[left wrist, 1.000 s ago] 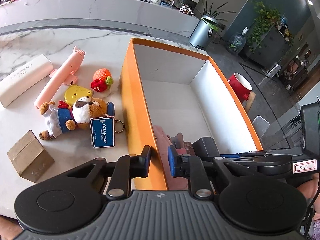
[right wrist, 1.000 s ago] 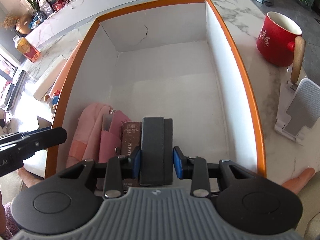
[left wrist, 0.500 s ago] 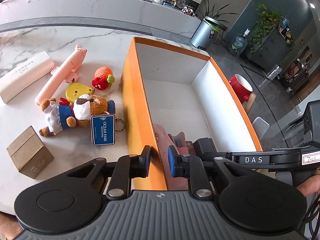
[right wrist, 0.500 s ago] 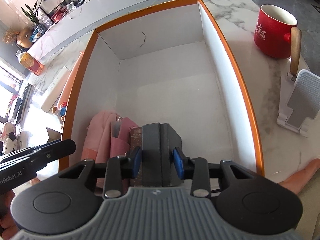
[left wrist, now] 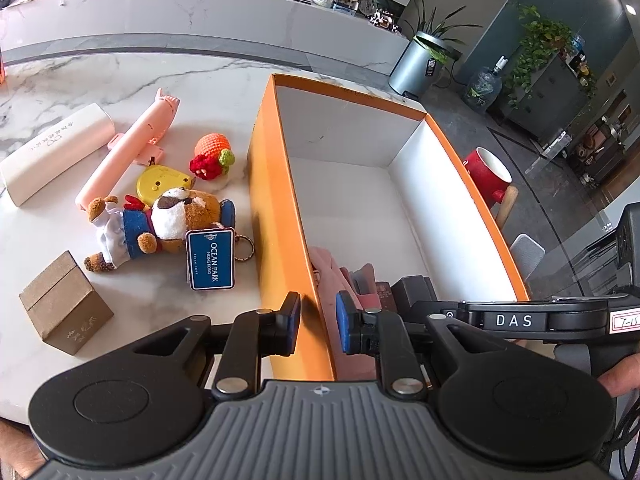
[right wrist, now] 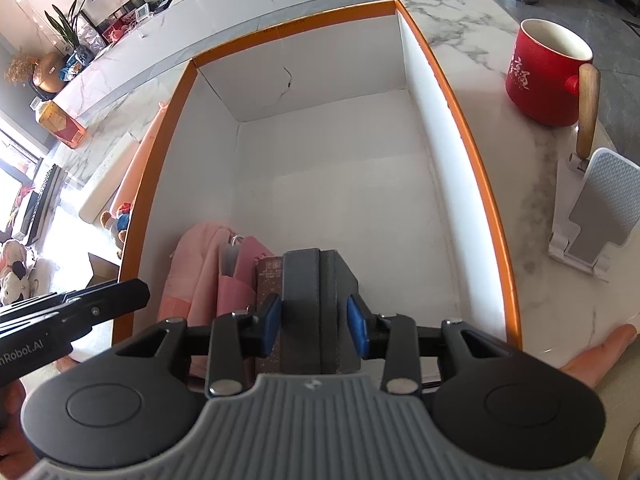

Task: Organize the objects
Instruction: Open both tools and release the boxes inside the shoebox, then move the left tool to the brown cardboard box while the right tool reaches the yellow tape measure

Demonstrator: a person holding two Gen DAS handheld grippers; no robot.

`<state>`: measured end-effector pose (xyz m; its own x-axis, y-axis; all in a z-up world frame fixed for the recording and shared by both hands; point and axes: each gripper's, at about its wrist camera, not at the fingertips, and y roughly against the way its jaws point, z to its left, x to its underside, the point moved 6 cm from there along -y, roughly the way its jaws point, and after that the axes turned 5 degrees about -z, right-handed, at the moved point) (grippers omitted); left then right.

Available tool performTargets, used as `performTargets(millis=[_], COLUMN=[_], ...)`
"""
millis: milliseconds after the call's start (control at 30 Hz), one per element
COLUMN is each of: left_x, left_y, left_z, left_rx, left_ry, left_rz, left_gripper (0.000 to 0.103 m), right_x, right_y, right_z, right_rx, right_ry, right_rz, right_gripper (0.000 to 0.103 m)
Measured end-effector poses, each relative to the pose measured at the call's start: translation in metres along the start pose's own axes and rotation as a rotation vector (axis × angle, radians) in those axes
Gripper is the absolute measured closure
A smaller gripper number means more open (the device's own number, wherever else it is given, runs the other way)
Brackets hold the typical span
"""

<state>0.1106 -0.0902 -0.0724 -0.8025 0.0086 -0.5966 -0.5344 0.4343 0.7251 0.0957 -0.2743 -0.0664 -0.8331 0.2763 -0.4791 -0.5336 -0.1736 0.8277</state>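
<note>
- While I count, six loose items lie on the white marble tabletop (left wrist: 168, 80): one plush dog (left wrist: 160, 228), one brown cardboard cube (left wrist: 66, 308), a knitted orange strawberry (left wrist: 212, 154), and others.
- One orange-walled, white-lined cardboard box (right wrist: 488, 184) holds pink cloth pouches (right wrist: 208, 276) and one dark grey rectangular case (right wrist: 316, 304).
- My right gripper (right wrist: 314, 322) is spreading around that case.
- My left gripper (left wrist: 318, 322), nearly closed, straddles the box wall.

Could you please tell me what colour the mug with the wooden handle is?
Red outside, white inside: the ceramic mug shows best in the right wrist view.
</note>
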Motion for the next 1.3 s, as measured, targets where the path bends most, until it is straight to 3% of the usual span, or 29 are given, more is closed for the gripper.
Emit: performTargets(millis=[233,300,733,833,1133,1300], left_x=[-0.002,-0.003,-0.004,-0.006,-0.018,-0.03], left_y=[0.001,0.002,0.008,0.008,0.026,0.056], left_z=[-0.002,-0.003,-0.003,-0.003,0.005,0.038], left_rx=[-0.02,-0.027,-0.072,-0.067,-0.077,-0.11], left_ry=[-0.006,-0.013,-0.054,-0.055,-0.053,-0.016], left_rz=[-0.01,-0.016,-0.066,-0.067,-0.095,-0.141], left_gripper=[0.08,0.079,0.079,0.079,0.079,0.079], right_x=[-0.002,-0.003,-0.005,-0.007,-0.015,-0.019], right_y=[0.007,0.008,0.014,0.017,0.032,0.046], right_z=[0.001,0.003,0.015,0.017,0.037,0.071], right_rx=[-0.005,0.002,0.093,0.109,0.09,-0.017], right_ry=[0.016,0.031,0.145,0.166,0.197,0.222], right_rz=[-0.028,-0.041,-0.103,-0.124,-0.193,-0.251], right_gripper=[0.05,0.044,0.037,0.03,0.031,0.045])
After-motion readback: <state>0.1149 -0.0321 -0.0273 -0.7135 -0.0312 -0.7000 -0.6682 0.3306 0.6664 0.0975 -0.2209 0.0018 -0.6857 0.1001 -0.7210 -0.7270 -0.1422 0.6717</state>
